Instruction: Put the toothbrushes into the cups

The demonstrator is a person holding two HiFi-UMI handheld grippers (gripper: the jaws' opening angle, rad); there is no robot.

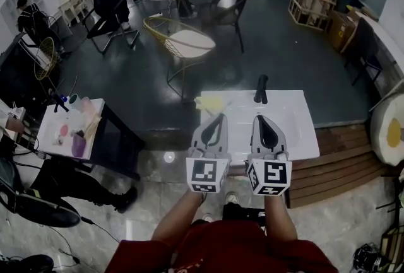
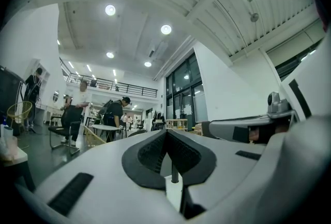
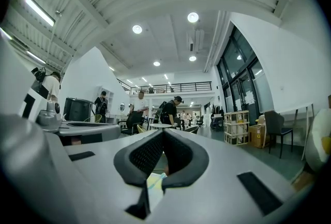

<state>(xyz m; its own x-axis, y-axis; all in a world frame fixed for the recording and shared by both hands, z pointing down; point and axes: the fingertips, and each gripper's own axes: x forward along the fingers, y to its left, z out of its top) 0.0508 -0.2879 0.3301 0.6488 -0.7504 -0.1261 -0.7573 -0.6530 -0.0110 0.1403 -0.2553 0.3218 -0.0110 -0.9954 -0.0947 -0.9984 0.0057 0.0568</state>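
Left gripper and right gripper hang side by side over the near part of a white desk. Each is clenched, with its tips pressed together and nothing caught between them.

In the left gripper view the tips meet in a point. Through the hollow between the black pads, a dark upright thing stands on the white top. In the right gripper view the tips also meet, and a pale yellow thing shows low in the hollow.

From the head view the dark upright thing stands at the desk's far edge, and the pale yellow thing lies near the far left corner. Neither touches a gripper. Both are too small to tell as cup or toothbrush.

Beyond the desk a wire chair stands on the dark floor. A smaller desk with scattered small things stands off to the left.
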